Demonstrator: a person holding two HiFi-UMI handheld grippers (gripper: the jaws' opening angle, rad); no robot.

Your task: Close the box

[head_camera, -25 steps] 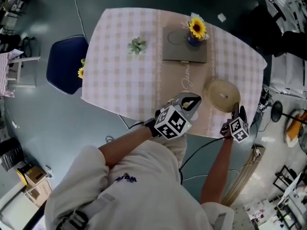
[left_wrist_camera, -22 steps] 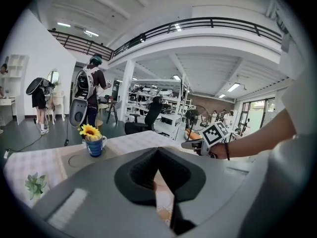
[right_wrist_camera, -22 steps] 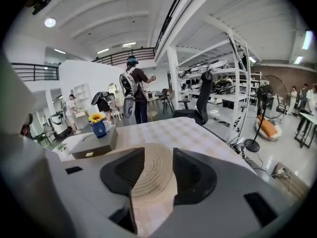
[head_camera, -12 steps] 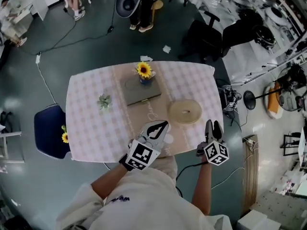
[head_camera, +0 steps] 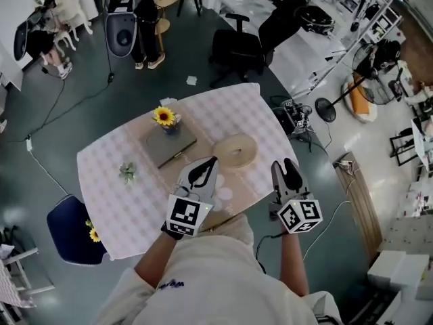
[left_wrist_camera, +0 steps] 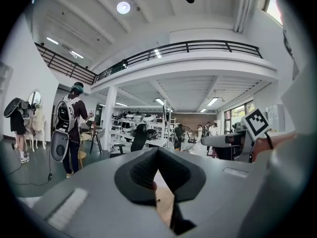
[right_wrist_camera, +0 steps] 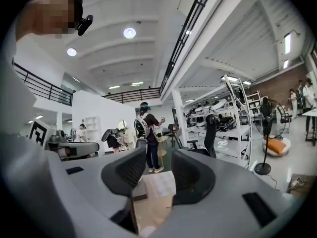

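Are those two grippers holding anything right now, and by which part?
Nothing is held. The left gripper is shut empty; the right gripper, jaws just closing slightly, is open and empty.

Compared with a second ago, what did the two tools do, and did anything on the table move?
Both tools lifted up, away from the table. The left tool stayed shut and empty. The right tool is open and has just been closing a little, with nothing between its jaws. Nothing was grabbed or let go. The closed box, flower cup and straw hat stayed put.
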